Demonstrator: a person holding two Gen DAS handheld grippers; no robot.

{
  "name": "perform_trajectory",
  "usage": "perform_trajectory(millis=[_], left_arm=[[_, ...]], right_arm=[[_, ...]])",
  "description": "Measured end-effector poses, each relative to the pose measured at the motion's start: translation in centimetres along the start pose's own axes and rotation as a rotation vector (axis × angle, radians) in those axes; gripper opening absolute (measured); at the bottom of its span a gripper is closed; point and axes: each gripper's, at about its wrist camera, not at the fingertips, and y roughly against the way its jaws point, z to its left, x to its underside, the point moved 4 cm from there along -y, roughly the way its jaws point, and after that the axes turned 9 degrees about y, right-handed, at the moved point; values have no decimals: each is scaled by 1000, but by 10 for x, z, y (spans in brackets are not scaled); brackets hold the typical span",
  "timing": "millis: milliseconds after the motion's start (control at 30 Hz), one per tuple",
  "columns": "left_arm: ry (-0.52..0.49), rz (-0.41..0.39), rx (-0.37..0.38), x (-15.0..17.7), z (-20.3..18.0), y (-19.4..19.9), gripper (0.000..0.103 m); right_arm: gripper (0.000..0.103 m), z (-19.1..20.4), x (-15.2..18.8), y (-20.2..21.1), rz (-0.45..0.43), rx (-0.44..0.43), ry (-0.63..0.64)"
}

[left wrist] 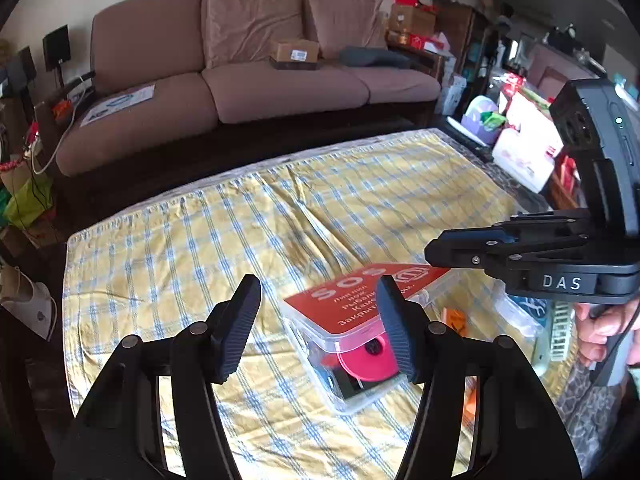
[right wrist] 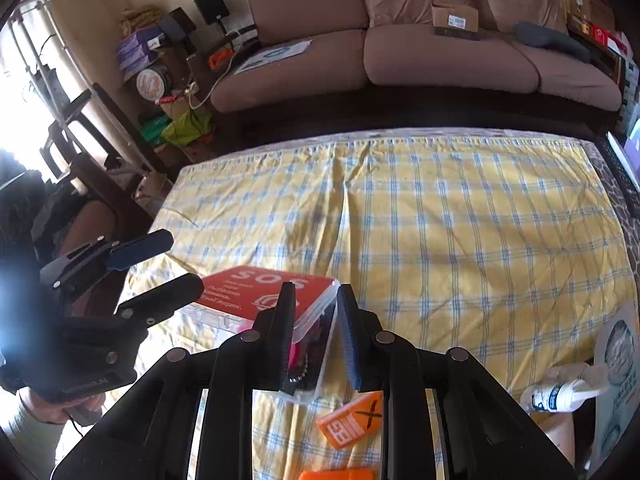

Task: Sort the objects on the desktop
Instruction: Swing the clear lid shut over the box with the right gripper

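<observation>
Clear plastic box with red SOS lid [left wrist: 360, 332] on yellow checked cloth [left wrist: 360, 200], near its front edge. Right gripper [right wrist: 316, 332] pinching box's corner. Left gripper [left wrist: 320, 328] spread, clear of box.

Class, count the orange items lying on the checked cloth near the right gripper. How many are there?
2: an orange packet just below the right gripper's fingertips, and an orange piece cut off by the bottom edge. The gripper bodies may hide more.

SOS box [right wrist: 264, 296] lies on checked cloth [right wrist: 460, 220] over counter, near front edge. Card [right wrist: 350, 420] just before box. Spray bottle [right wrist: 560, 392] at right. Sofa [right wrist: 420, 52] behind counter.
</observation>
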Motion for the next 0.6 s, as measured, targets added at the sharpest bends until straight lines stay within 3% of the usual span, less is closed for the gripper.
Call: perform_trajectory(millis=[133, 267, 367, 600], left_arm=[[16, 24, 25, 27, -1, 7, 56], [37, 83, -13, 47, 4, -7, 56], [-13, 135, -88, 64, 1, -26, 55], [20, 130, -64, 68, 5, -29, 56]], right_arm=[[23, 6, 31, -10, 50, 15, 41], [23, 8, 52, -23, 76, 19, 29], [23, 7, 56, -26, 73, 18, 16], [22, 17, 55, -28, 68, 84, 88]])
